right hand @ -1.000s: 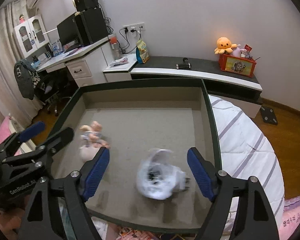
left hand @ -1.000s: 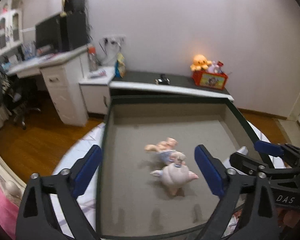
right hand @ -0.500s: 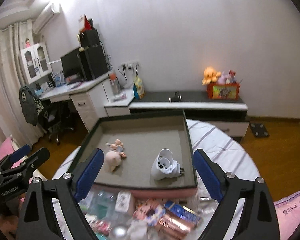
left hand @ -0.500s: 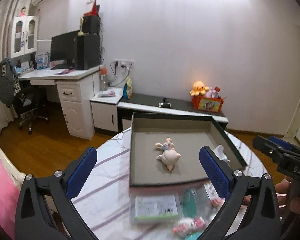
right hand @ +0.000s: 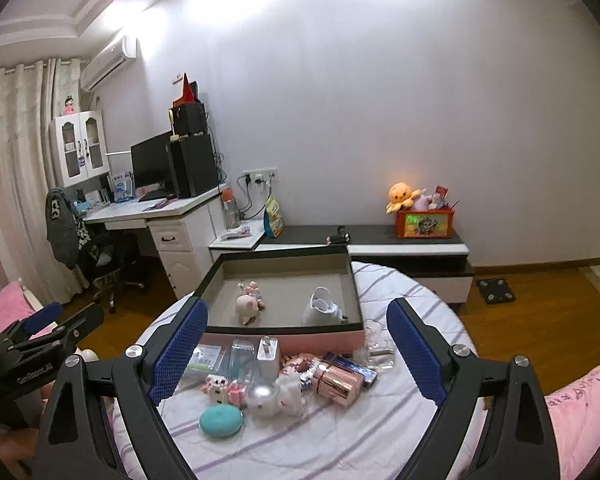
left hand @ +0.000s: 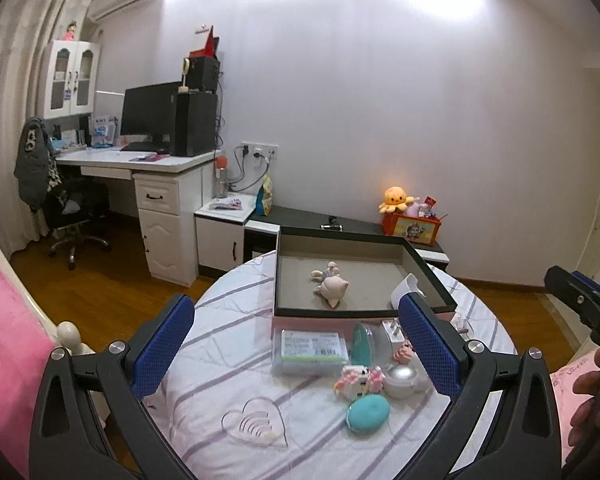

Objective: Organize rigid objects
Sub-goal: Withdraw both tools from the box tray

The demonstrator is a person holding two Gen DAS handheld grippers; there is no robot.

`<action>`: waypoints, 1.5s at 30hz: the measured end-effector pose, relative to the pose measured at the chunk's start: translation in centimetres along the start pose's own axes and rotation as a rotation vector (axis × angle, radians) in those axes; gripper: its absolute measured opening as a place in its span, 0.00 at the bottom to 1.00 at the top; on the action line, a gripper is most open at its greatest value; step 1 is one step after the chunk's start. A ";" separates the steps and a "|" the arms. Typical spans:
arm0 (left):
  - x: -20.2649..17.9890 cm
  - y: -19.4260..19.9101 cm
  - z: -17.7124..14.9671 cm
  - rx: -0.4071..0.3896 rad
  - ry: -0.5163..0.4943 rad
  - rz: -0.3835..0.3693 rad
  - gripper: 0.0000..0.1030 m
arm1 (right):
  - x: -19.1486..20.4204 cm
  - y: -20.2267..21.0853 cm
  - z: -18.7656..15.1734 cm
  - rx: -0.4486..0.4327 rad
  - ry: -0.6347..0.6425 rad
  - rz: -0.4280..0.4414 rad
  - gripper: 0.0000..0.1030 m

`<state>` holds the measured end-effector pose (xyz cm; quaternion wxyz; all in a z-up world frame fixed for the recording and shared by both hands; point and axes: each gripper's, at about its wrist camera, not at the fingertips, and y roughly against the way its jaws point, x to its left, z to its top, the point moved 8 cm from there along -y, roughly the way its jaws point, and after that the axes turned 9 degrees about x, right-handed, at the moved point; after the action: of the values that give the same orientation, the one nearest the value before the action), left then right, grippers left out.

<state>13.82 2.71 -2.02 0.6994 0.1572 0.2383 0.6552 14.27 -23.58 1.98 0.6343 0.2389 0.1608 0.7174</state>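
Note:
A dark-rimmed tray (left hand: pixel 360 313) (right hand: pixel 284 327) sits at the far side of a round striped table. It holds a pig figurine (left hand: pixel 332 287) (right hand: pixel 247 305), a small pink figure (right hand: pixel 253 289) and a white charger (right hand: pixel 321 307). In front of it lies a pile: a clear box with a green label (left hand: pixel 310 351), a teal oval case (left hand: pixel 368 413) (right hand: pixel 221 421), a pink block toy (left hand: pixel 358 379) (right hand: pixel 225 389), a round silver jar (left hand: pixel 400 378) (right hand: pixel 262 397) and a rose-gold pack (right hand: pixel 337 383). My left gripper (left hand: pixel 296 344) and right gripper (right hand: pixel 296 344) are open, empty, held back above the pile.
A clear heart-shaped piece (left hand: pixel 256 424) lies near the table's front. Pink bedding (left hand: pixel 8 332) is at the left, more at the right (right hand: pixel 580 408). A desk with a monitor (left hand: pixel 148 116), a chair and a low cabinet with toys (right hand: pixel 424 220) stand behind.
Both grippers have pulled back and up from inside the tray. The charger and pig figurine stay in the tray, and the pile in front of it has come into view.

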 end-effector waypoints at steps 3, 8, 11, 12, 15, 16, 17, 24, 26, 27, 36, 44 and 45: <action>-0.1 1.4 -1.0 -0.007 -0.001 0.001 1.00 | -0.1 1.7 -1.3 -0.020 -0.010 -0.013 0.90; -0.5 2.9 -2.4 -0.011 -0.026 0.008 1.00 | -0.4 3.2 -3.5 -0.018 -0.023 -0.034 0.90; -0.8 3.4 -3.1 -0.006 -0.034 0.001 1.00 | 0.0 3.7 -4.4 -0.011 -0.013 -0.042 0.90; -0.9 3.5 -3.2 -0.007 -0.036 0.000 1.00 | 0.0 3.8 -4.5 -0.012 -0.012 -0.044 0.90; -1.1 3.9 -3.4 -0.012 -0.043 -0.001 1.00 | 0.4 4.0 -4.7 -0.012 -0.004 -0.035 0.90; -1.2 4.0 -3.4 -0.013 -0.043 -0.002 1.00 | 0.6 4.0 -4.7 -0.014 0.001 -0.037 0.90; -1.2 4.1 -3.4 -0.017 -0.042 -0.004 1.00 | 0.7 4.1 -4.8 -0.016 0.004 -0.037 0.90; -1.2 4.5 -3.5 -0.021 -0.039 -0.011 1.00 | 1.1 4.3 -4.9 -0.018 0.008 -0.033 0.90; -1.2 4.5 -3.5 -0.018 -0.041 -0.012 1.00 | 1.1 4.3 -4.9 -0.016 0.007 -0.035 0.90; -1.3 4.5 -3.5 -0.019 -0.041 -0.012 1.00 | 1.0 4.2 -4.9 -0.016 0.005 -0.037 0.90; -1.3 4.4 -4.1 -0.003 -0.041 -0.019 1.00 | 0.5 4.1 -5.1 -0.006 -0.004 -0.047 0.90; -1.9 3.6 -4.8 0.024 -0.050 -0.023 1.00 | -0.2 3.6 -5.4 0.014 -0.013 -0.053 0.90; -2.0 3.3 -4.9 0.029 -0.051 -0.025 1.00 | -0.3 3.5 -5.5 0.016 -0.014 -0.055 0.90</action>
<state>8.34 0.59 -4.13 0.7112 0.1808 0.2319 0.6386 8.35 -23.96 -0.72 0.6529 0.2446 0.1685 0.6968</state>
